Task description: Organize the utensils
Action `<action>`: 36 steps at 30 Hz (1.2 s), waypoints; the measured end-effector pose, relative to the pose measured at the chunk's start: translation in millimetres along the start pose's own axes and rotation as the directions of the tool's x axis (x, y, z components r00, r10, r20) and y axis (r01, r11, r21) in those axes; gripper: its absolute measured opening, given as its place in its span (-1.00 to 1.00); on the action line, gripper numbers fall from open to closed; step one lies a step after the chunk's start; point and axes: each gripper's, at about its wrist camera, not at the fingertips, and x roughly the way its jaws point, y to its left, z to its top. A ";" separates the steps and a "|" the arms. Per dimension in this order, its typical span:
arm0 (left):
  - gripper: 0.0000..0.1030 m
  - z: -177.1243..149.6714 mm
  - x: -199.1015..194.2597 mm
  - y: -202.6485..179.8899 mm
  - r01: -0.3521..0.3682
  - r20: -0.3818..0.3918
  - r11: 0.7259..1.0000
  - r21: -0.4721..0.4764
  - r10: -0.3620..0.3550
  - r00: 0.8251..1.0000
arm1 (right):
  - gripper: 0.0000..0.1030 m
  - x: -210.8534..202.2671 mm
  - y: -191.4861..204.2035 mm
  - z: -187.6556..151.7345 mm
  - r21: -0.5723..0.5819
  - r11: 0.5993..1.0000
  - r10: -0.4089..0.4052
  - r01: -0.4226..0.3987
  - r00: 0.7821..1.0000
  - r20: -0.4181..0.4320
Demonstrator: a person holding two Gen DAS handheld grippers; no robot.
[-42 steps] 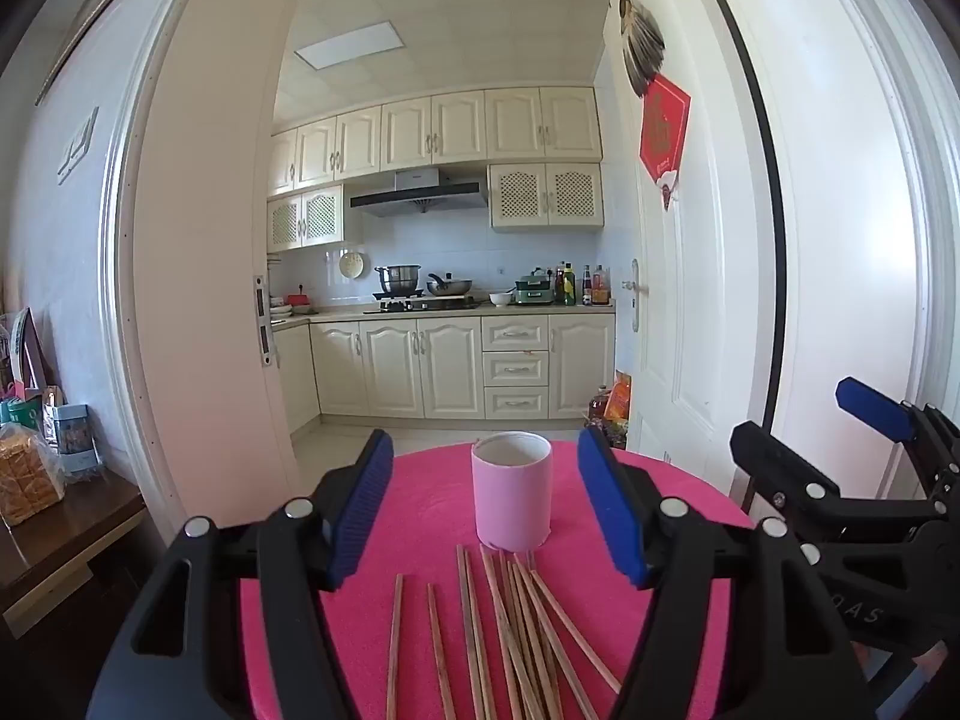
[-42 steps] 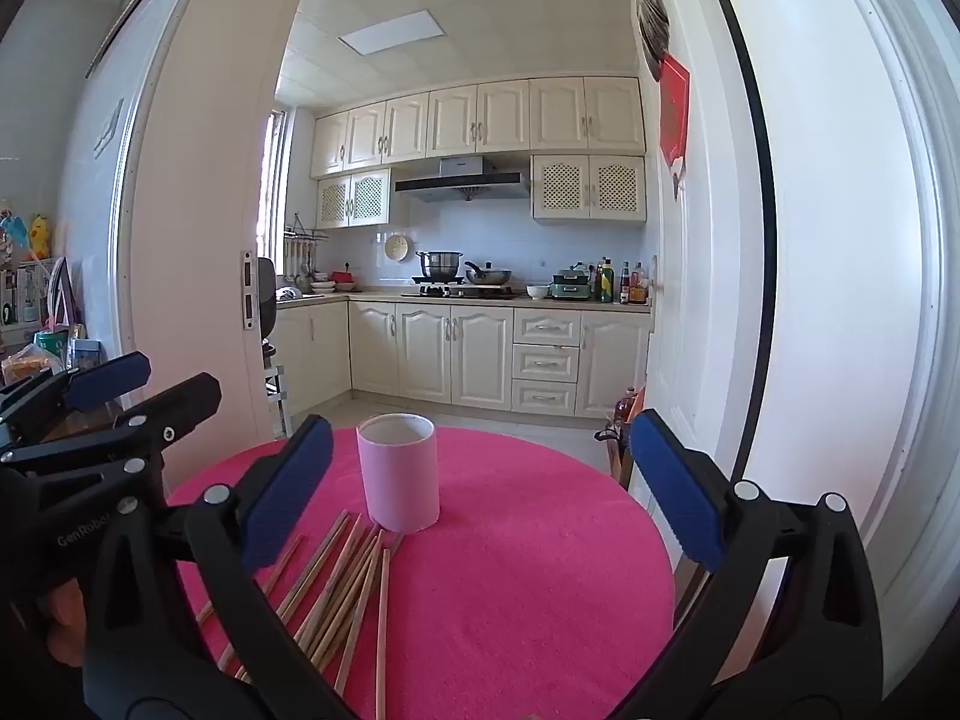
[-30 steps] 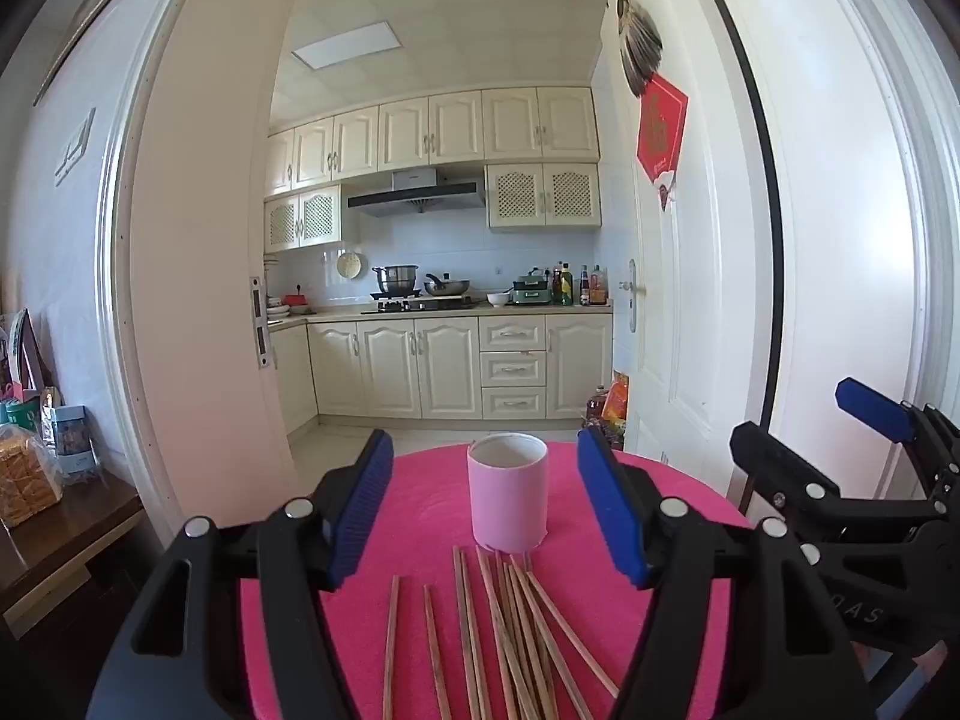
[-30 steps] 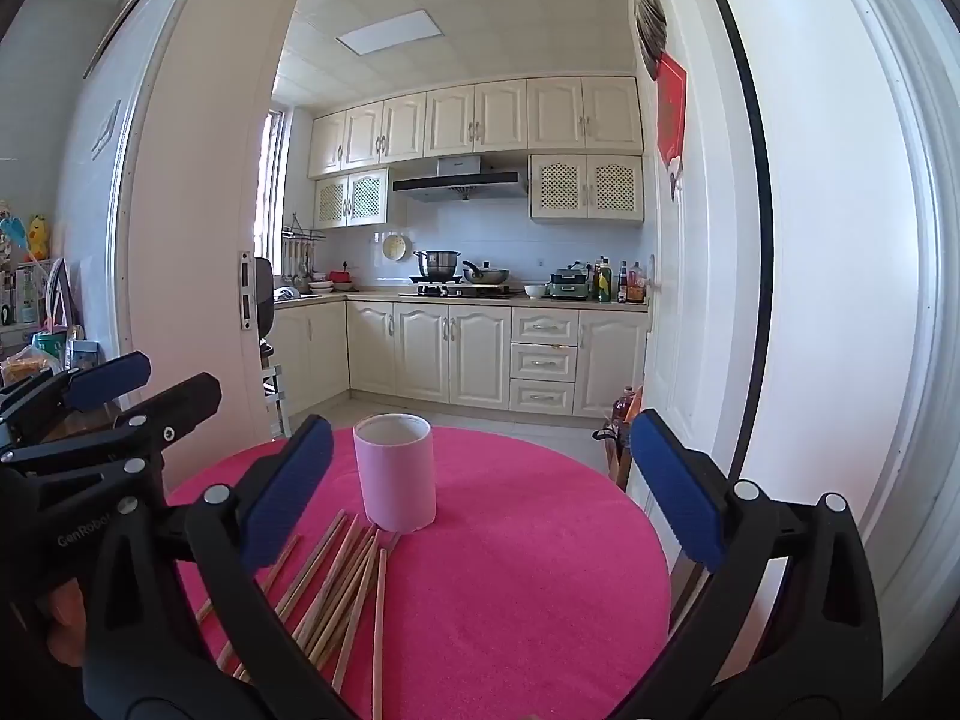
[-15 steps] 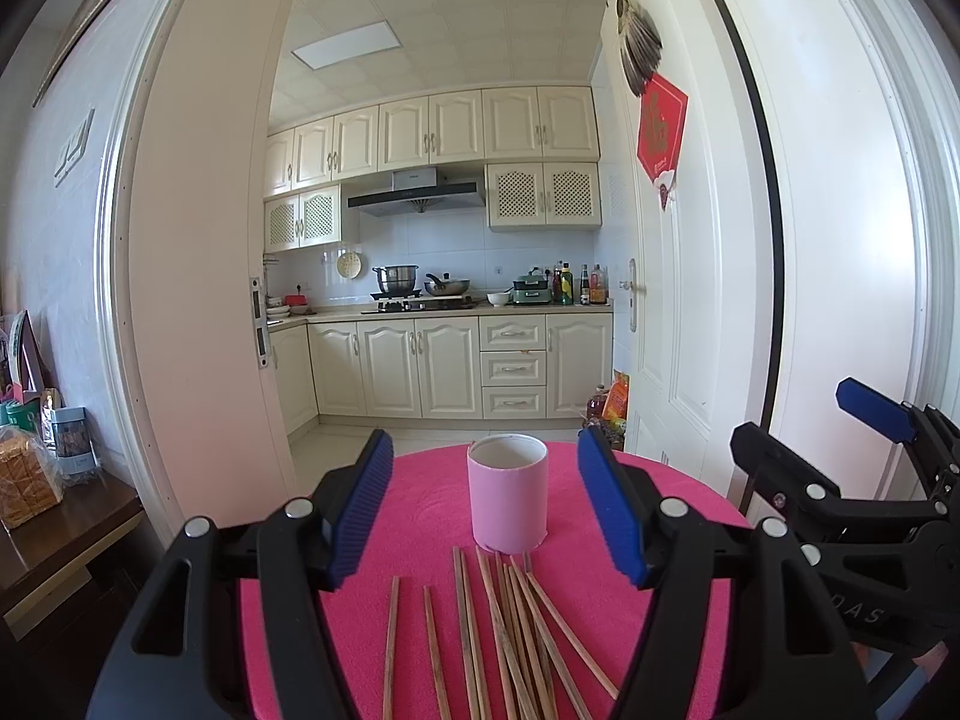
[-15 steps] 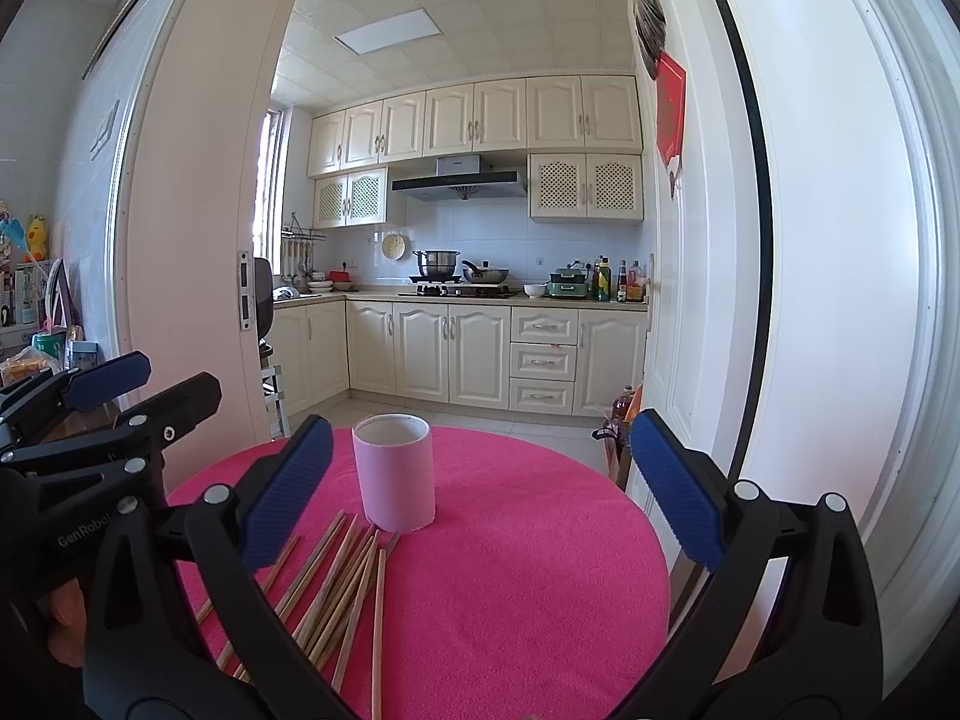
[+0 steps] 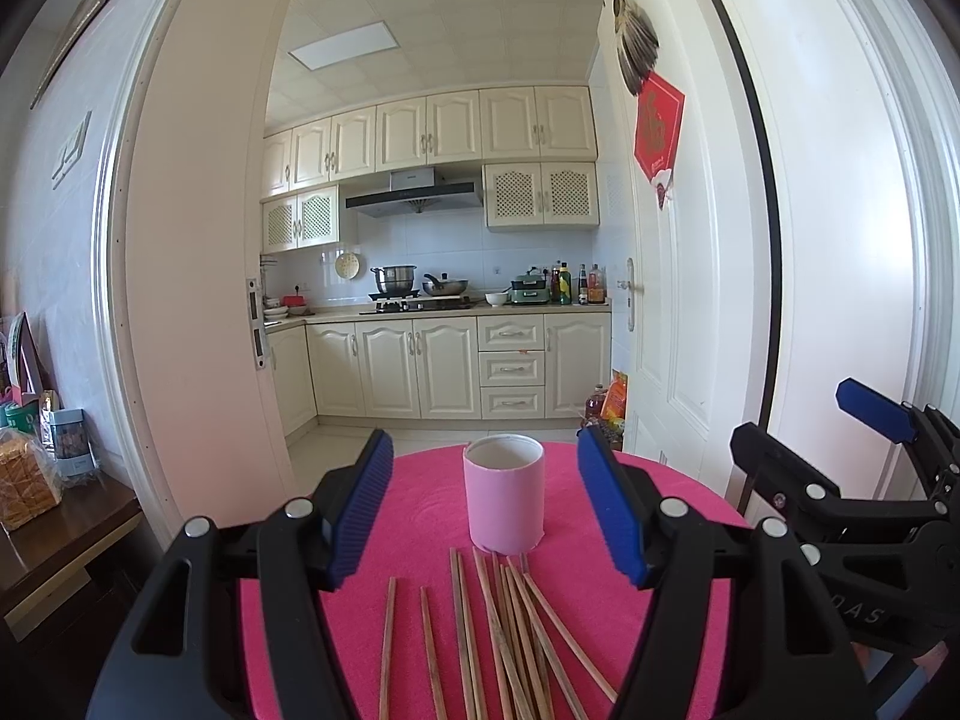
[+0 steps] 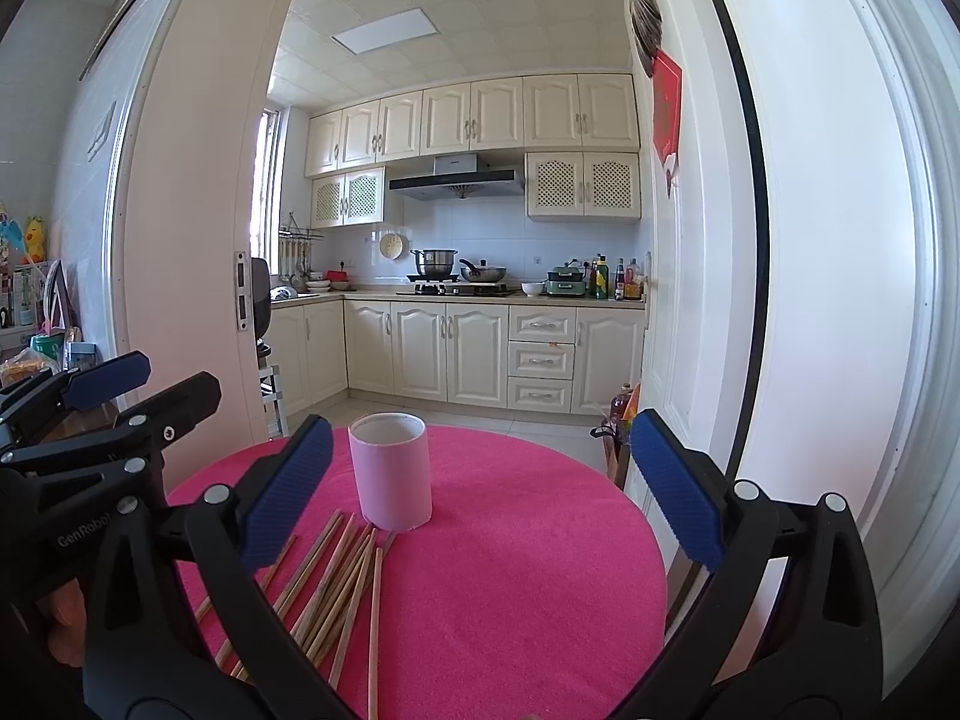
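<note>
A round table covered in a bright pink cloth stands before an open doorway to a kitchen, and on it an upright pink cylindrical cup, hollow and open at the top, sits toward the far middle. On the near side of the cup lies a loose spread of wooden chopsticks, flat on the cloth, their far tips reaching to the cup's base or just short of it; most are bunched and crossing one another, while two lie a little apart on the left of the bunch in the left wrist view. The left gripper hangs above the table with its blue-padded jaws spread wide and nothing between the pads; in its own view the cup appears framed in the gap between the two fingers but farther off, not touched, and the chopsticks lie below and between the finger arms. The right gripper is likewise spread wide and empty, pointing across the table; in its view the cup stands just right of its left pad and the chopsticks fan out lower left, partly hidden behind that left finger. Each gripper shows in the other's view at the edge, side by side and apart. Beyond the doorway are cream kitchen cabinets.
</note>
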 end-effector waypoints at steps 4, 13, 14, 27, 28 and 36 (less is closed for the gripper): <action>0.24 0.4 -0.1 0.4 0.000 -0.001 1.000 0.000 0.000 1.000 | 0.88 0.3 -1.2 -0.1 0.000 1.000 0.000 0.000 1.000 -0.002; 0.23 -0.8 0.5 -3.9 0.002 -0.004 1.000 0.003 -0.002 1.000 | 0.88 -1.0 -3.6 -0.1 0.003 1.000 -0.004 0.004 1.000 -0.005; 0.23 -0.9 0.4 -3.7 0.003 -0.004 1.000 0.002 -0.003 1.000 | 0.88 -0.9 -3.7 0.0 0.003 1.000 -0.004 0.004 1.000 -0.006; 0.23 -1.4 1.0 -6.0 0.003 -0.006 1.000 0.004 -0.003 1.000 | 0.88 -3.1 -6.5 -1.9 0.007 1.000 -0.006 0.006 1.000 -0.010; 0.23 -1.4 1.1 -6.1 0.003 -0.006 1.000 0.005 -0.003 1.000 | 0.88 -3.4 -6.8 -2.2 0.008 1.000 -0.006 0.006 1.000 -0.010; 0.24 -4.3 4.9 -6.4 0.006 -0.015 1.000 0.004 -0.006 1.000 | 0.88 1.3 -8.7 -0.7 0.016 1.000 -0.007 0.008 1.000 -0.024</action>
